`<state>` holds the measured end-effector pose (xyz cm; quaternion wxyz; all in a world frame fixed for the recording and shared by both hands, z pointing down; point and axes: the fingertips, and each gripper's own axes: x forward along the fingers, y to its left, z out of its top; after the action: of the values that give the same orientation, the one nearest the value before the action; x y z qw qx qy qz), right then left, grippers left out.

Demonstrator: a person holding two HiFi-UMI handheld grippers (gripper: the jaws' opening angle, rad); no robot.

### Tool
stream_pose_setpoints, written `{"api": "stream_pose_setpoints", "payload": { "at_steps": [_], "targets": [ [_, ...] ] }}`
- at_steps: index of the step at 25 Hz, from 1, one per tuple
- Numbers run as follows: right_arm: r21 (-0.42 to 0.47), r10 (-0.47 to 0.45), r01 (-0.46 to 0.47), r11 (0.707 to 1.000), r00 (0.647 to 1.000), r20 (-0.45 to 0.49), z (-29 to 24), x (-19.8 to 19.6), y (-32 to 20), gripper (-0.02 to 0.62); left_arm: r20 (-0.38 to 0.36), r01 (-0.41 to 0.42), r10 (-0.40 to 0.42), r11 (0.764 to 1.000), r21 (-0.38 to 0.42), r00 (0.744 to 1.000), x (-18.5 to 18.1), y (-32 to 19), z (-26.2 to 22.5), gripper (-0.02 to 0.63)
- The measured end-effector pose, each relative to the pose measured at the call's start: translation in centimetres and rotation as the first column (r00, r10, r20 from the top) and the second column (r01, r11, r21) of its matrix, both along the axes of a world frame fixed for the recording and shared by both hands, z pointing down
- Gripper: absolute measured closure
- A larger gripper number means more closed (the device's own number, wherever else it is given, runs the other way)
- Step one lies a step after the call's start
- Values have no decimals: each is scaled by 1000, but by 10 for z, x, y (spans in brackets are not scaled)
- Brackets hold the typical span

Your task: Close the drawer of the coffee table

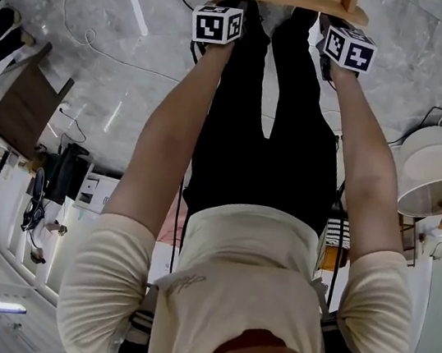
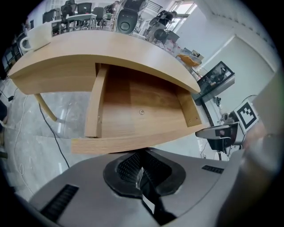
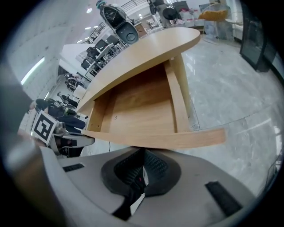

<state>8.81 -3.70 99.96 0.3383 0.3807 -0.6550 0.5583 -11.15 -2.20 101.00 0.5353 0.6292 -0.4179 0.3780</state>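
The pale wooden drawer (image 2: 137, 111) is seen standing open below the front edge of the curved light-wood tabletop (image 2: 88, 46). The left hand-held gripper (image 2: 141, 156) and right hand-held gripper (image 3: 143, 156), jaws together and empty, are held at its front panel. Equal, straight pressure should be applied.

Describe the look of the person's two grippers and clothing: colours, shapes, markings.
The left gripper and right gripper have smooth grey shells around dark ribbed pads. Each carries a white cube with black square markers. The person wears a cream short-sleeved shirt and black trousers.
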Motion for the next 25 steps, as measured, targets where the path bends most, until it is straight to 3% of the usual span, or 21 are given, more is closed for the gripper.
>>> {"api": "stream_pose_setpoints", "payload": {
  "at_steps": [9,25],
  "targets": [
    [-44,44,-45,998,999,-16,-6,3,-14,601,-5,-55,55,998,20,998,6,-11,-12,601],
    [15,-11,11,1000,1000,2,-12,-1,-62,601,4,-100,99,994,49,995,4,-62,-10,601]
  ]
}}
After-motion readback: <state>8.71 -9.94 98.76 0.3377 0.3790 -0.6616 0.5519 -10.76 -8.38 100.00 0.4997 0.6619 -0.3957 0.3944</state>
